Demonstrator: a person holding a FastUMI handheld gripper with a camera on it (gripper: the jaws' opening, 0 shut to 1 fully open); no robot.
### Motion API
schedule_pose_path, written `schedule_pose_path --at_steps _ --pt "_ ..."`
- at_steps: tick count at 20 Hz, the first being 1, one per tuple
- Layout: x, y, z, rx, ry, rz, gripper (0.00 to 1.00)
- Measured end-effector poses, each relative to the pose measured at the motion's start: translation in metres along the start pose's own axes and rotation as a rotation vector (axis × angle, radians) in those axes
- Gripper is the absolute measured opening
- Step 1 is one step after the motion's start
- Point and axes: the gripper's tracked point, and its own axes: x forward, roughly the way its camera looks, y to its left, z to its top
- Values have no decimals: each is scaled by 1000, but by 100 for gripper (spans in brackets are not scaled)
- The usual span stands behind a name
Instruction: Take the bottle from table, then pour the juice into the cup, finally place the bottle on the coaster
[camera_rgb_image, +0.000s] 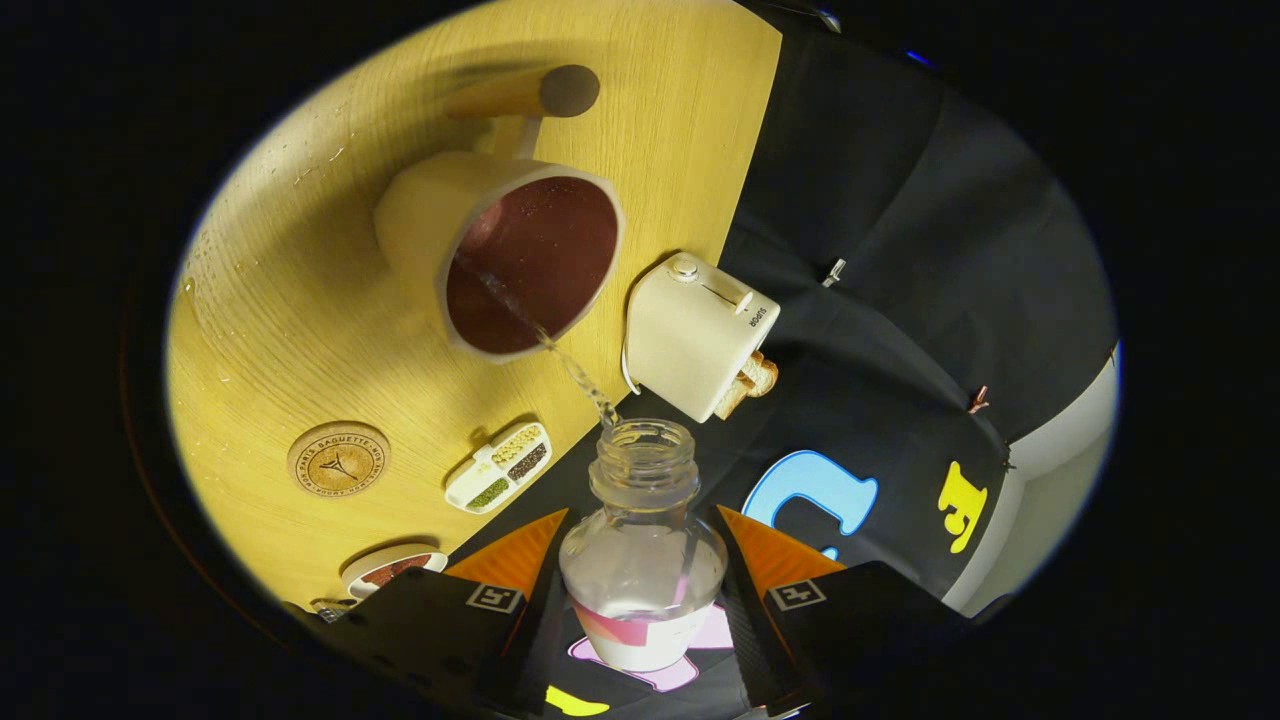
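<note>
Between its fingers, the hand-held gripper (643, 580) pinches the bottle (643, 545), pouring into the cup (510, 250). Probably light, slippery clear plastic; grip the body.

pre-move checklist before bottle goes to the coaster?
1. Grip: tool has both fingers pressed on the bottle: ok.
2. Pour finished: a stream is running from the bottle mouth into the cup: not ok.
3. Stream aim: it lands inside the cup rim: ok.
4. Coaster free: nothing sits on it: ok.
5. Table dry: droplets lie on the wood beyond the cup: not ok.
6. Juice left in bottle: cannot tell.
</note>
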Motion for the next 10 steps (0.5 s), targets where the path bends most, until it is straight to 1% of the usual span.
schedule_pose_path --at_steps 7,10 --pt "2 -3 6 10 1 -1 74" --pt "4 -4 4 33 24 -8 74"
